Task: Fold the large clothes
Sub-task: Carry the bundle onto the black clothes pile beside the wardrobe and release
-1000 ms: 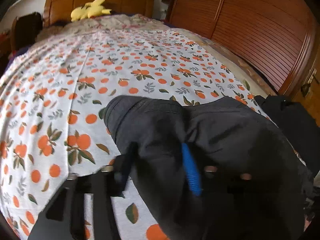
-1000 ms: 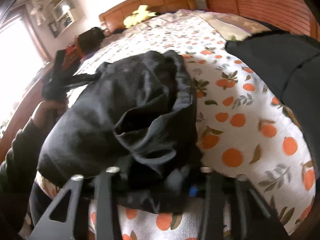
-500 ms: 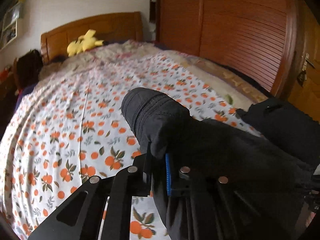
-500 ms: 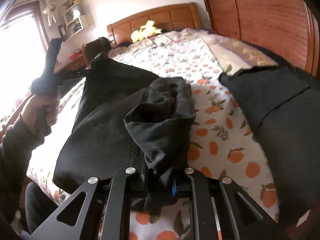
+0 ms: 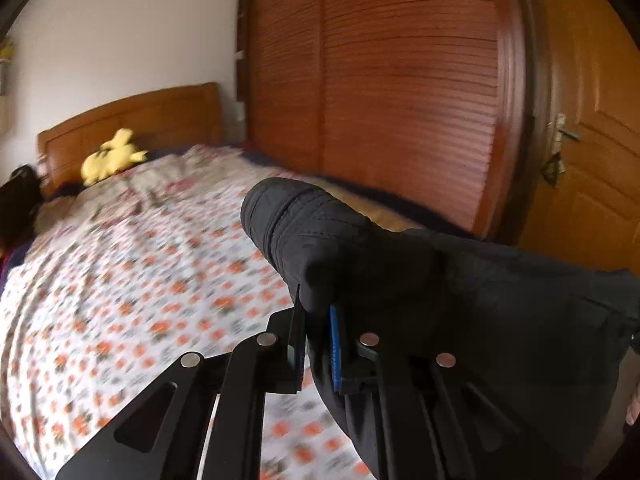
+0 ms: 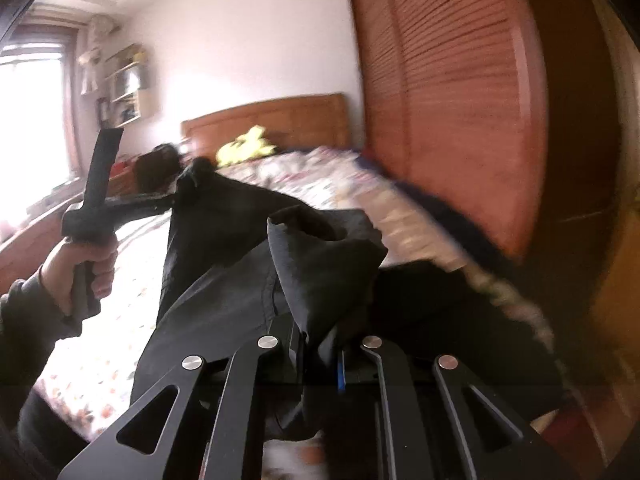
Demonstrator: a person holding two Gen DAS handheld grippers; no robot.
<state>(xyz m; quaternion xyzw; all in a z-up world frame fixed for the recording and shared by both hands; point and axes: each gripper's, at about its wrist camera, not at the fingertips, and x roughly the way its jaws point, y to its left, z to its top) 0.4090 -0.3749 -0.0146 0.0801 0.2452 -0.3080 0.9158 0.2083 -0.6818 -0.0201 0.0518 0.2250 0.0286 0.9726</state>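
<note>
In the left wrist view, the left gripper [image 5: 316, 340] has its fingers clamped on a fold of the large black fabric garment [image 5: 344, 248]. The stitched hem bulges just above the fingertips, over the bed with the orange-patterned white sheet [image 5: 120, 280].

In the right wrist view, the right gripper [image 6: 320, 356], whose fingers have just been closing, pinches another bunched edge of the garment, which stretches to the left gripper in the person's hand [image 6: 84, 268].

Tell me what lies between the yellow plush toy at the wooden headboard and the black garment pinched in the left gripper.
Only orange-print bedspread lies between the yellow plush toy and the black garment, as the left wrist view shows.
</note>
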